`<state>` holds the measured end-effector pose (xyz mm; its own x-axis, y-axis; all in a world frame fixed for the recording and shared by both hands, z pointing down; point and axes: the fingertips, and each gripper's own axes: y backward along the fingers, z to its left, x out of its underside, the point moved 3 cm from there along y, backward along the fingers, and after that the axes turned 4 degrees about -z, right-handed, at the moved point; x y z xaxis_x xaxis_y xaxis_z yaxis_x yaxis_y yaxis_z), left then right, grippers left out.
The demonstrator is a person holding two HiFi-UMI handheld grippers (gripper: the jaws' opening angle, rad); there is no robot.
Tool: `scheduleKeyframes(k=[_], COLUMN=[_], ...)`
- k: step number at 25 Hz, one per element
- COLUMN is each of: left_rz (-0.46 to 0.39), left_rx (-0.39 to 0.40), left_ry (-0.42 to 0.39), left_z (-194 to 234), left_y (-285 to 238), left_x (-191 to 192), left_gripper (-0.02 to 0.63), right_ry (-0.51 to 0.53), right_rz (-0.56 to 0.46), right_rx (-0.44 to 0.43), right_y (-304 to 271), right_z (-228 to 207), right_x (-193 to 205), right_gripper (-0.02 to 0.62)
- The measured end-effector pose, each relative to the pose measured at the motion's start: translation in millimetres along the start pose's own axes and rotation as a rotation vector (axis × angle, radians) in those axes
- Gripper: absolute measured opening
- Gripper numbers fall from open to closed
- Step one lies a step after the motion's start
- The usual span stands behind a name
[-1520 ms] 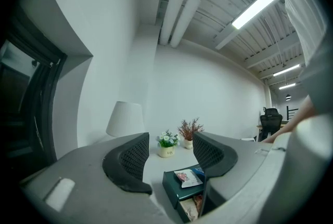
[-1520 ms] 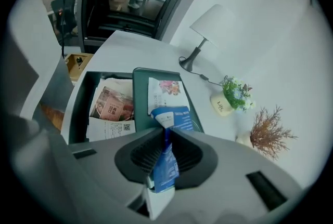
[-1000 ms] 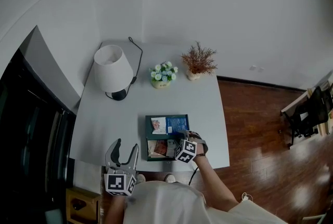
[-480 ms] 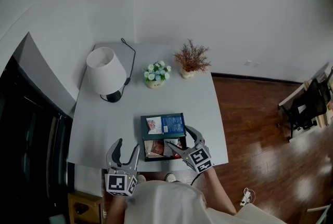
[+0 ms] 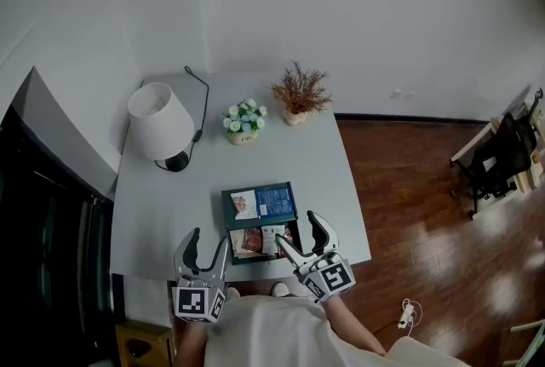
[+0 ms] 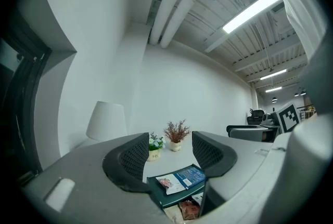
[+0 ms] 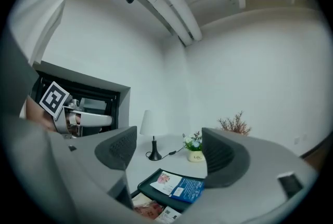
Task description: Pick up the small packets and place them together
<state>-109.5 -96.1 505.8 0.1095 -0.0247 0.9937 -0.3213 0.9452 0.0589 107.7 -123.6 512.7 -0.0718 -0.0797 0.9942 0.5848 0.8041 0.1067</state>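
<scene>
A dark green flat case [image 5: 228,225] lies near the table's front edge. On its far half rest a white picture packet [image 5: 243,204] and a blue packet [image 5: 278,202]. Brownish packets [image 5: 249,242] lie on its near half. My right gripper [image 5: 298,232] hovers at the case's near right corner; its jaws are wide and closing, with nothing between them. My left gripper [image 5: 206,244] is open and empty, off the case's near left corner. The left gripper view shows the blue packet [image 6: 188,176] past the open jaws. The right gripper view shows the blue packet [image 7: 187,190] and the white one [image 7: 164,181].
A white lamp [image 5: 157,123] with a black cord stands at the table's far left. A small pot of flowers [image 5: 243,120] and a dried plant [image 5: 300,93] stand at the back. Wooden floor [image 5: 409,212] lies to the right, a dark cabinet [image 5: 43,212] to the left.
My right gripper has drawn back from over the blue packet toward the table's front edge and its jaws have spread wide. The left gripper has stayed put.
</scene>
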Motion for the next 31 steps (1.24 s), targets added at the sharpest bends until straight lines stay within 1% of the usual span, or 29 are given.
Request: scheduleKeyframes(k=[4,6,15,31], left_rz=[0.009,0.011,0.012,0.023], left_rx=[0.008,0.007,-0.023,-0.026], left_ry=[-0.012,-0.015,-0.007,-0.008], left_z=[-2,-3,1,1], left_y=[2,3,11,9], left_x=[1,1,2,7], left_gripper=[0.258,0.258,0.258,0.259], right_ry=[0.016,0.019,0.035,0.039], right_rz=[0.011,0.022,0.054,0.063], right_rx=[0.034,0.038,0.027,0.012], right_y=[4,4,3,0], right_z=[-4,-4,-1,-1], right_x=[-1,1,6,8], right_gripper=[0.38,0.38,0.38,0.379])
